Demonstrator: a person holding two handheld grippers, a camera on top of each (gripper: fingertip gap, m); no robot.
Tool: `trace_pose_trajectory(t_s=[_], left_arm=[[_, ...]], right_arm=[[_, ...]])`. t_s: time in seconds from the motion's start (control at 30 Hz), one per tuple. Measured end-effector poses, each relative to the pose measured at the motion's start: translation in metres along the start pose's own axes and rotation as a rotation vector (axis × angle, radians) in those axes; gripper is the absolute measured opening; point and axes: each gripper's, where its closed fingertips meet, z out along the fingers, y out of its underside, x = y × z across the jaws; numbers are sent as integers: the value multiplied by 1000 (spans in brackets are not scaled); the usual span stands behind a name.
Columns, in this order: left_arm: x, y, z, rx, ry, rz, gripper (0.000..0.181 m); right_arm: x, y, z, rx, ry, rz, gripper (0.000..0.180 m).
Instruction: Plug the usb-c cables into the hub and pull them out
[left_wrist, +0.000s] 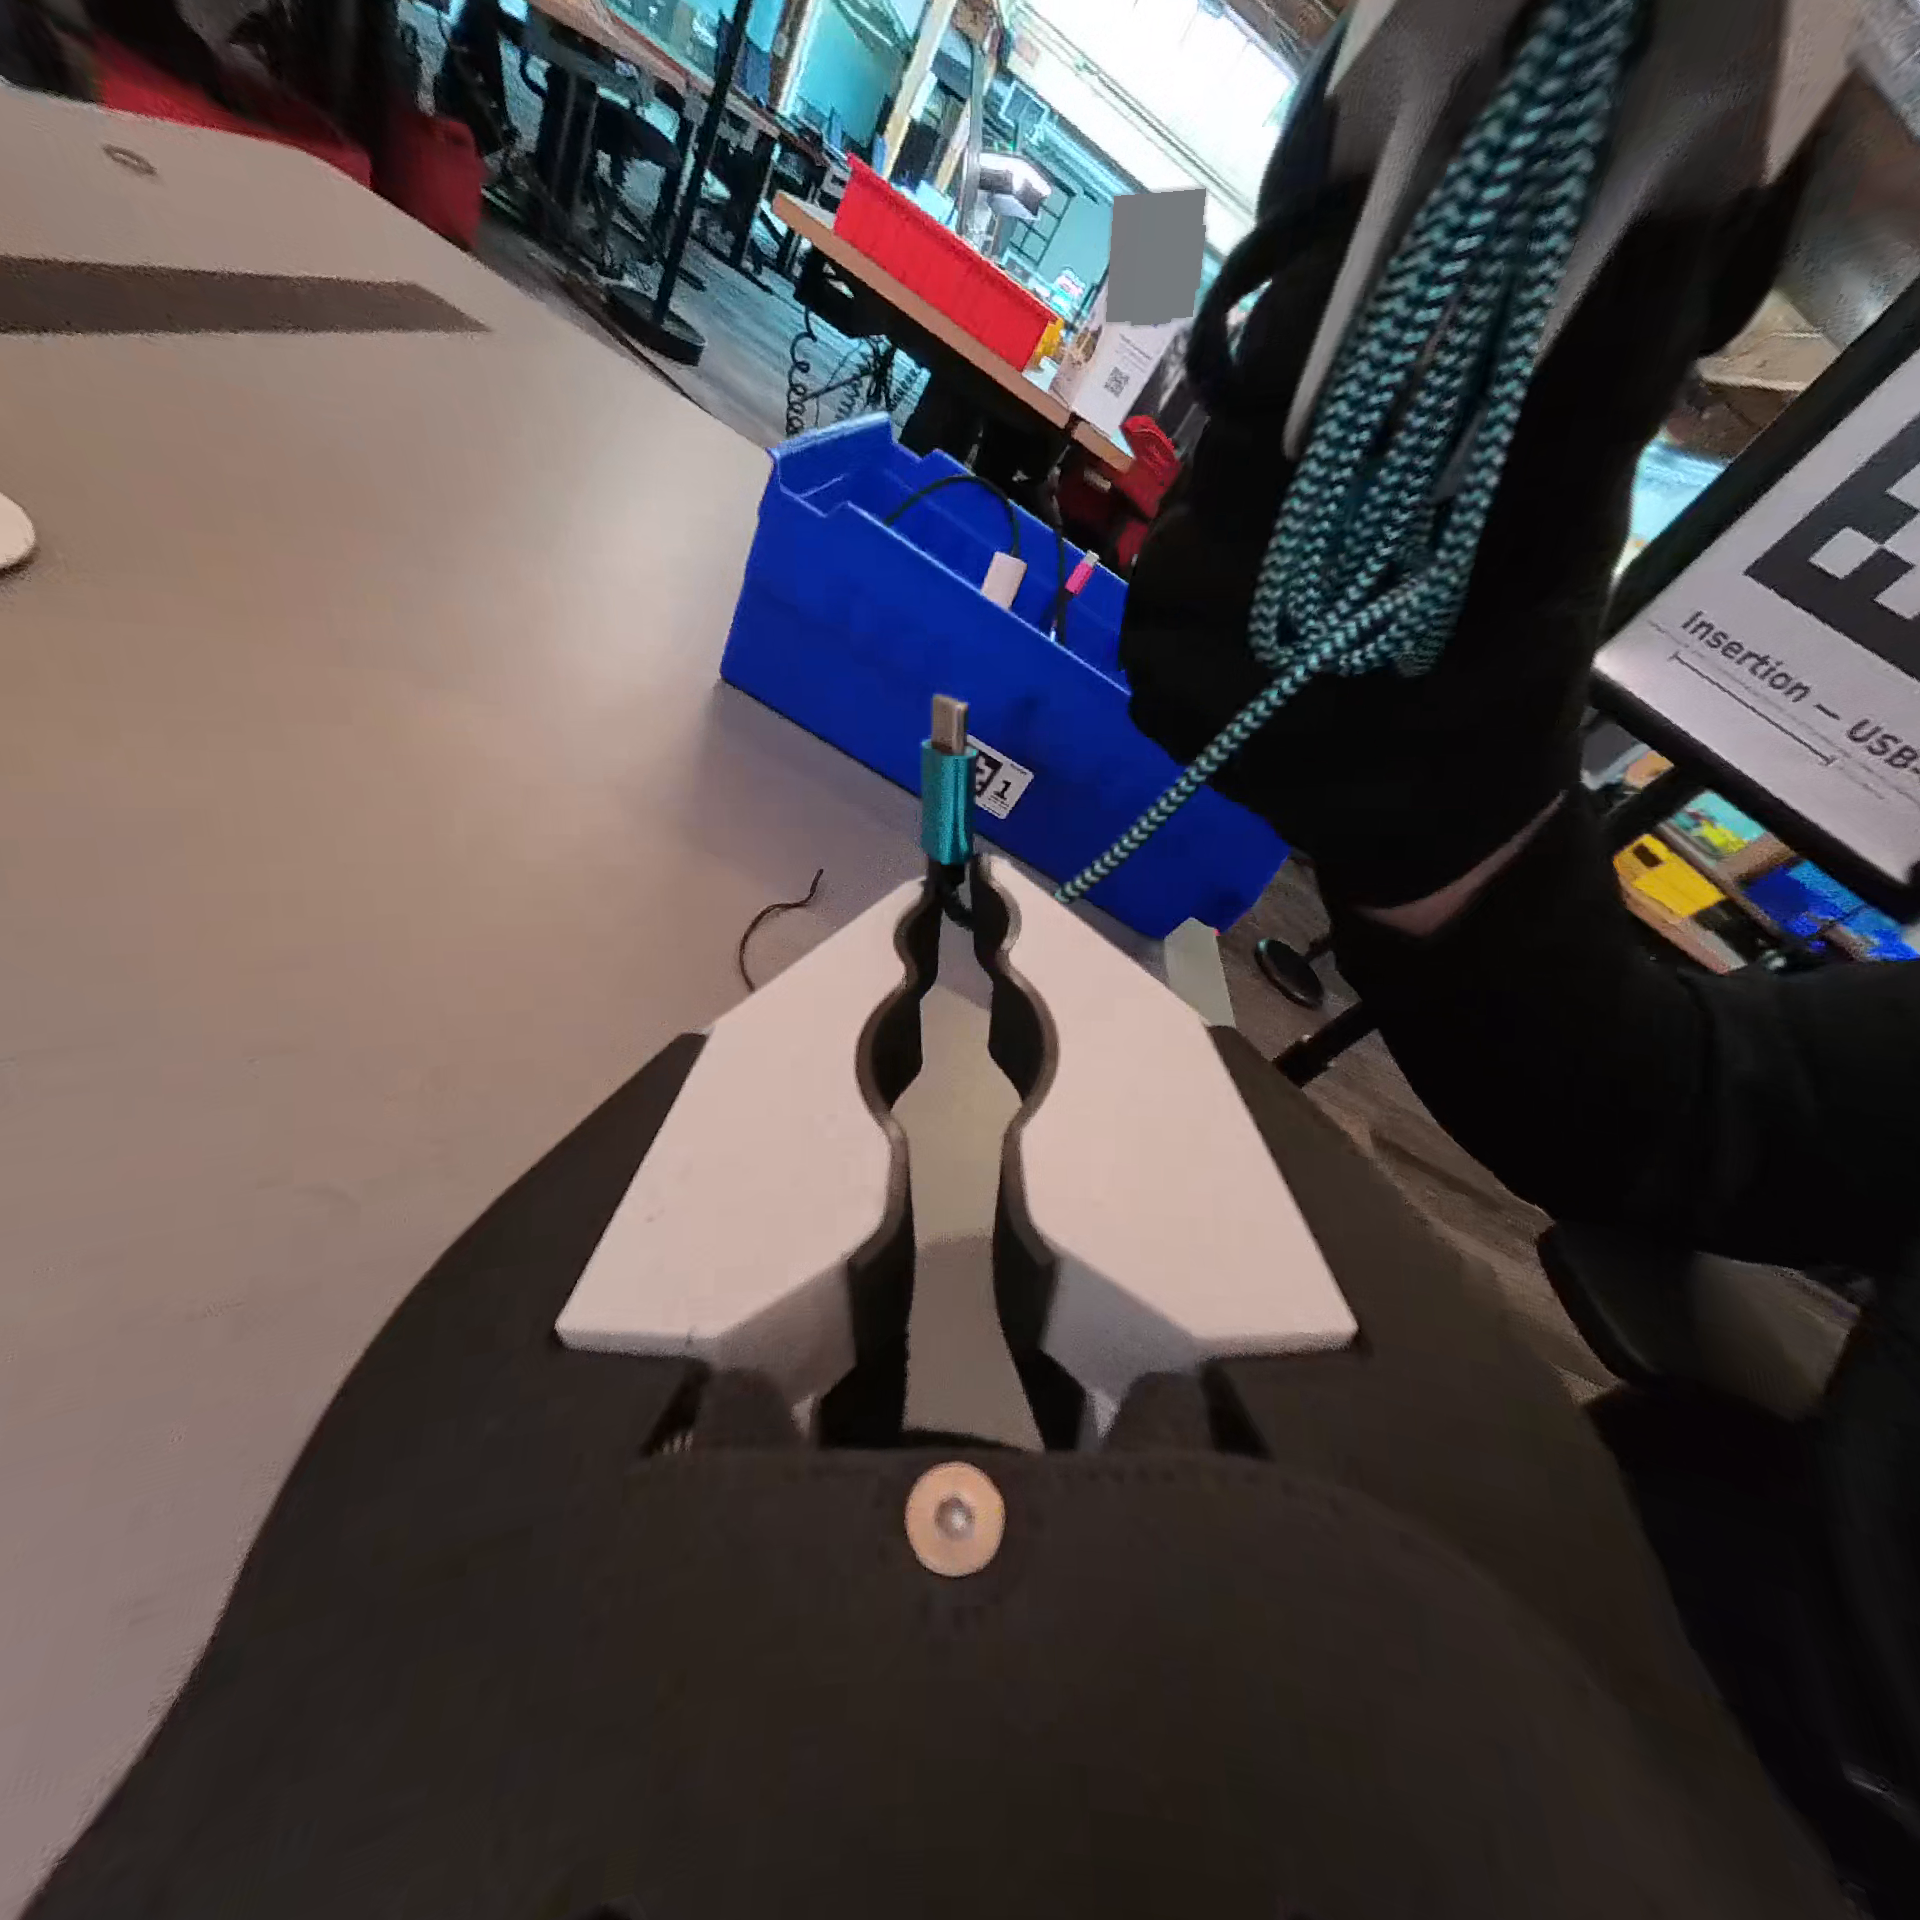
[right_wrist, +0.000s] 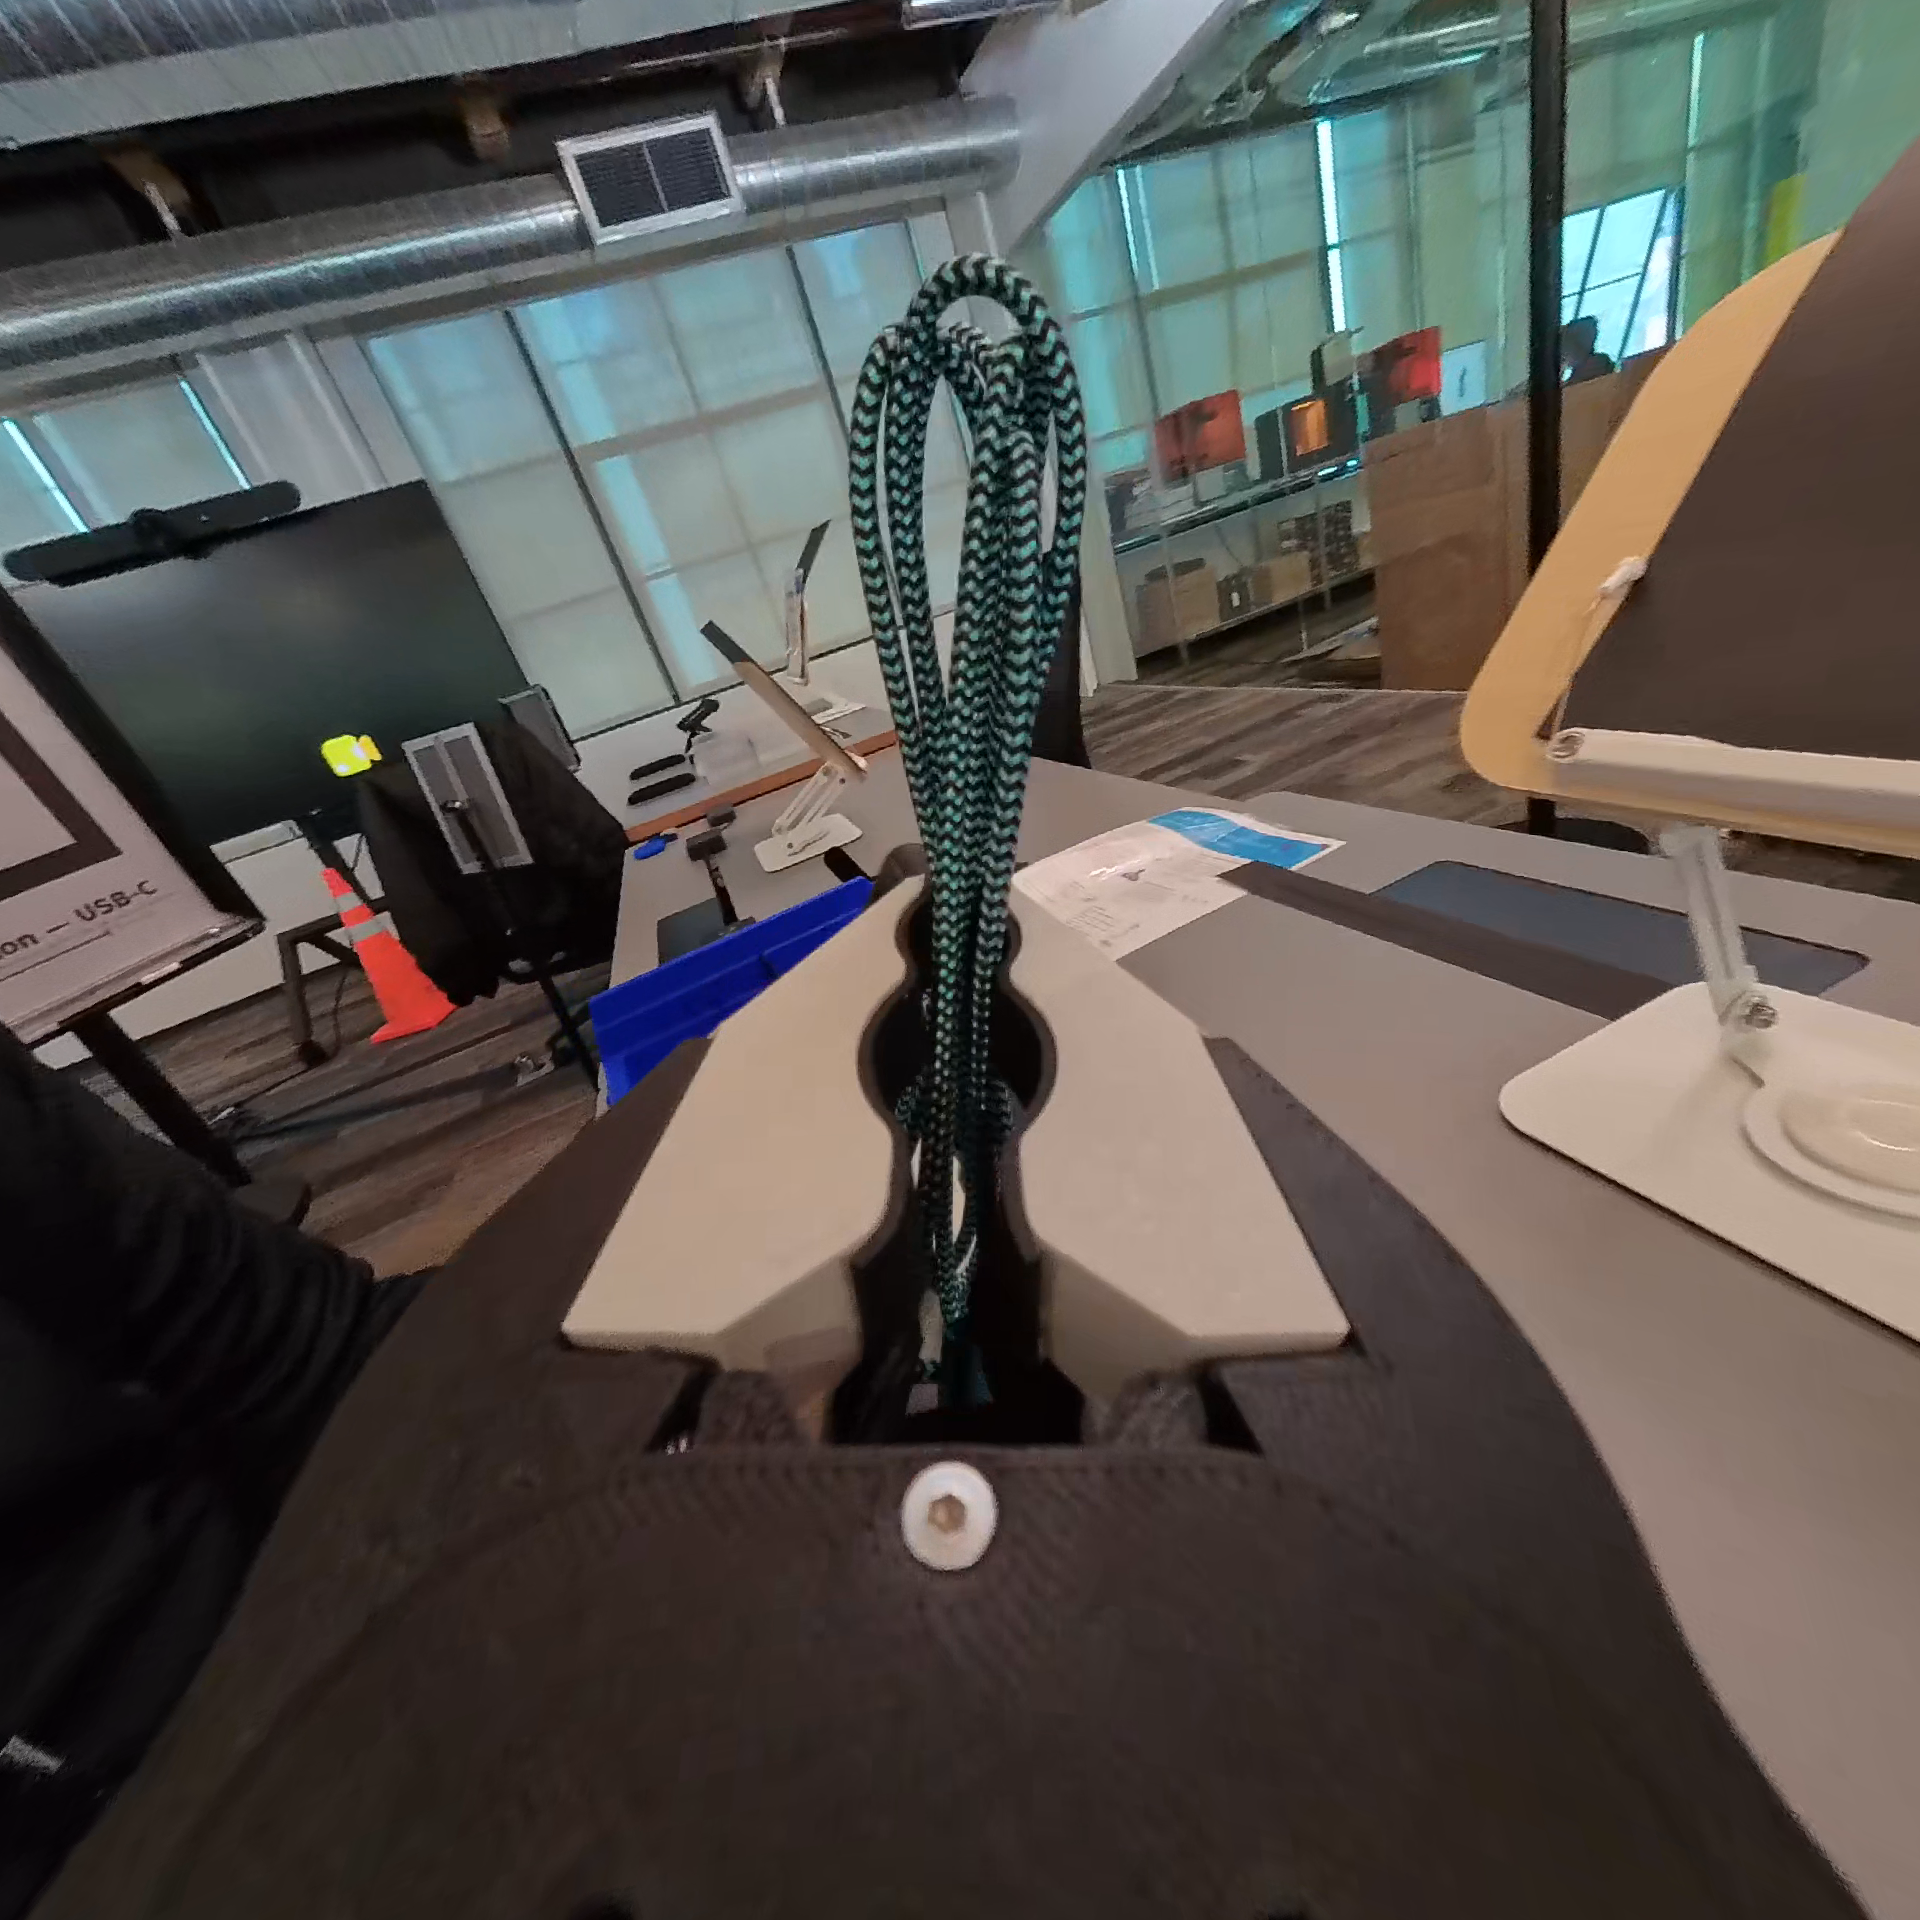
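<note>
Two grippers share one braided teal-and-black cable. The left gripper (left_wrist: 954, 894), at the centre of the left wrist view, has its jaws clenched on the cable's neck just behind the teal metal plug (left_wrist: 945, 795), which stands upright above the tips with its bare silver end pointing up. From there the cable (left_wrist: 1164, 805) runs to the upper right of that frame, where it hangs in a bundle in front of a person in dark clothes. The right gripper (right_wrist: 961, 925) has its jaws pinched around that bundle, several strands at once, with the loops (right_wrist: 966, 582) rising above the tips in the middle of the right wrist view.

No hub shows in either view. A blue bin (left_wrist: 914, 644) sits on the bench (left_wrist: 364, 727) beyond the plug and holds other leads, one with a white end (left_wrist: 1000, 577) and one with a pink end (left_wrist: 1083, 574).

Judging by looks, the cable is light and limp, and its woven sleeve gives good grip but no stiffness, so it sags and swings wherever it is not held. The metal plug shell is the only rigid part, smooth and likely slippery. For pushing into a port, a hold on the shell itself seems better than the present hold on the soft neck, which may let the plug tilt or buckle
</note>
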Motion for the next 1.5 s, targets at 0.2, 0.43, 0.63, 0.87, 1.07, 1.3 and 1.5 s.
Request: trace_pose_trajectory(t_s=[0.2,0.43,0.63,0.87,1.07,1.3,1.5], left_arm=[[2,-7,-7,26,-2,34,2],[7,-48,-42,287,92,-28,0],[14,-57,-45,355,130,-39,0],[31,-56,-31,354,170,-27,0],[35,-36,-14,204,164,-3,0],[32,-21,-13,80,144,26,0],[30,-14,-15,15,74,147,0]], right_arm=[[-6,1,4,2,-15,-12,3],[-1,-5,-1,-22,19,-23,3],[4,5,2,-28,42,-6,3],[14,25,12,-76,104,-25,3],[16,38,20,-118,100,-17,3],[13,54,26,-205,99,-38,2],[19,60,25,-209,107,44,3]])
